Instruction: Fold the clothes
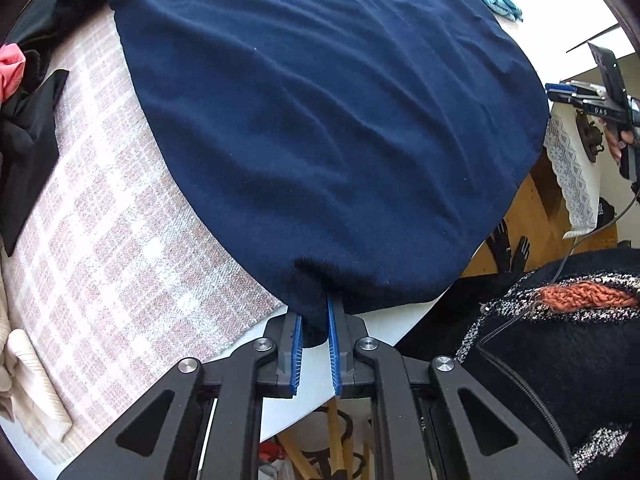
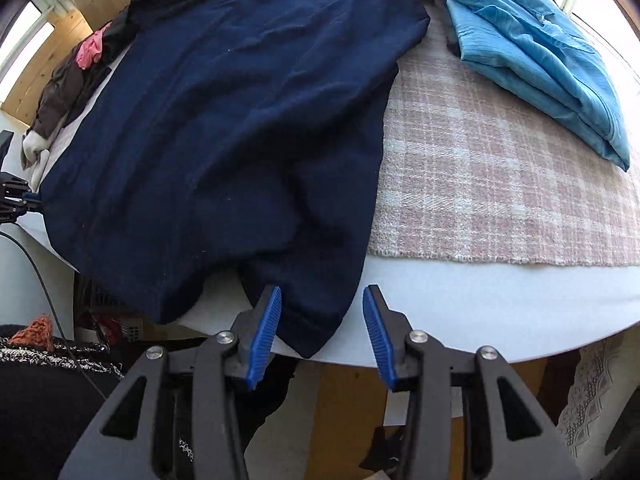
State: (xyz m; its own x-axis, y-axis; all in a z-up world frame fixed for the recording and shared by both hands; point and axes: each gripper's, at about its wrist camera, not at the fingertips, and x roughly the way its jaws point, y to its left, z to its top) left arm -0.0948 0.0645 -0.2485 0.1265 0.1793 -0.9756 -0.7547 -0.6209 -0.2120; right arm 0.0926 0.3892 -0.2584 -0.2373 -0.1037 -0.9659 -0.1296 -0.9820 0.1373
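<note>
A navy garment [image 1: 320,120] lies spread flat over a pink plaid cloth [image 1: 104,216] on a white table. In the left wrist view, my left gripper [image 1: 314,312] is shut on the garment's near corner at the table edge, with the fabric bunched between the blue pads. In the right wrist view, the other near corner of the navy garment [image 2: 224,140] hangs over the table edge between the fingers of my right gripper [image 2: 323,292]. That gripper is open, and its right pad is clear of the cloth. The right gripper [image 1: 600,96] also shows at the far right of the left view.
A folded light-blue garment [image 2: 532,52] lies at the back right on the plaid cloth [image 2: 500,168]. Dark and pink clothes [image 2: 80,64] are piled at the far left, and a cream cloth [image 1: 28,380] lies at the left edge. A person's dark knit sweater [image 1: 560,340] is close by.
</note>
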